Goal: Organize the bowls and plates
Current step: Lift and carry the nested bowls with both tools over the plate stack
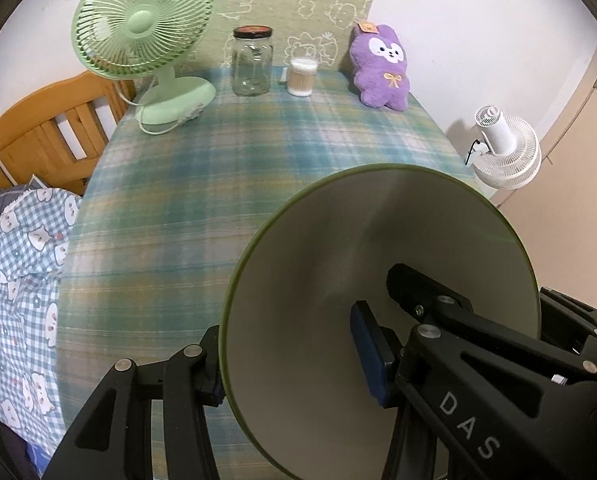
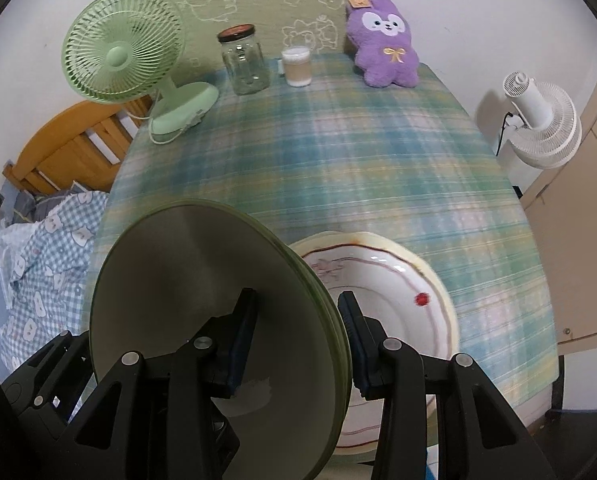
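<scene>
A pale green plate (image 1: 338,280) with a darker green rim is held on edge, tilted, above the plaid tablecloth (image 1: 202,184). My left gripper (image 1: 294,364) is shut on its rim at the lower part. My right gripper (image 2: 298,344) is shut on the same green plate (image 2: 186,280) from the other side; the rim there looks layered, so it may be more than one plate. A white plate (image 2: 382,292) with a wavy brown line and a red dot lies flat on the cloth just right of and under the green plate.
At the table's far edge stand a green desk fan (image 1: 146,28), a glass jar (image 1: 251,62) with a black lid, a cup of cotton swabs (image 1: 300,76) and a purple plush (image 1: 380,68). A white fan (image 1: 506,148) stands right of the table; a bed (image 1: 18,260) lies left.
</scene>
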The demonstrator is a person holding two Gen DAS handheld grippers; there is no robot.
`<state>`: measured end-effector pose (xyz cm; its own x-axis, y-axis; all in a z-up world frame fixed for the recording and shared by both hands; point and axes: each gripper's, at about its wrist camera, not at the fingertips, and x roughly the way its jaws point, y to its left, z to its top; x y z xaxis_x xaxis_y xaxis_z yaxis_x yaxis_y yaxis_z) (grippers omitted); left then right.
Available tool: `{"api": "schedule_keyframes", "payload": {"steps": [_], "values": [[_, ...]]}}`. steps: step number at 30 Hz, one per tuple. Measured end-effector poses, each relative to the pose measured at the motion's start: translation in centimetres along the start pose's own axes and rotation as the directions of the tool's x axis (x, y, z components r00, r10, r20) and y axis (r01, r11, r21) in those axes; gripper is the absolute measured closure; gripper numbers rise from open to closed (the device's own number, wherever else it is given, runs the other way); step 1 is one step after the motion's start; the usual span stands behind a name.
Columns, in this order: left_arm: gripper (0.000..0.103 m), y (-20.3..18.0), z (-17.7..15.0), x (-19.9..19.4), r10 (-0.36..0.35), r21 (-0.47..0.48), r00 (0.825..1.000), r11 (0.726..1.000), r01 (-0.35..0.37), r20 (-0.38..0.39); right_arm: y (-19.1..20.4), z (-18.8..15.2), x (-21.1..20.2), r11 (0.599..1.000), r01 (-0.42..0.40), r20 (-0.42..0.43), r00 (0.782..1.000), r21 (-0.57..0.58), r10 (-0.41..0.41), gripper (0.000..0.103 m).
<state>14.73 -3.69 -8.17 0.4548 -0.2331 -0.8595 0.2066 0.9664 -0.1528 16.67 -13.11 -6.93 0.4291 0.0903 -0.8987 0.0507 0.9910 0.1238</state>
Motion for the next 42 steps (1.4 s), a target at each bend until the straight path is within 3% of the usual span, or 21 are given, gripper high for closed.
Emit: {"api": "schedule_keyframes", "payload": {"steps": [15, 25, 42], "values": [[0.052, -4.7, -0.1, 3.5, 0.01, -0.06, 0.997, 0.998, -0.015, -0.071, -5.6, 0.3, 2.4, 0.999, -0.008, -0.075, 0.997, -0.042, 0.004, 0.058], [0.052, -5.6, -0.8, 5.3, 0.018, -0.099, 0.993, 0.995, -0.03, -0.117, -6.6, 0.0, 4.5, 0.997, -0.016, -0.127, 0.992, -0.075, 0.007, 0.058], [0.049, -5.8, -0.3, 5.7, 0.027, -0.09, 0.994, 0.995, -0.037, -0.103, -7.4, 0.4, 5.0, 0.996, -0.055, -0.131, 0.99, -0.065, 0.046, 0.052]]}}
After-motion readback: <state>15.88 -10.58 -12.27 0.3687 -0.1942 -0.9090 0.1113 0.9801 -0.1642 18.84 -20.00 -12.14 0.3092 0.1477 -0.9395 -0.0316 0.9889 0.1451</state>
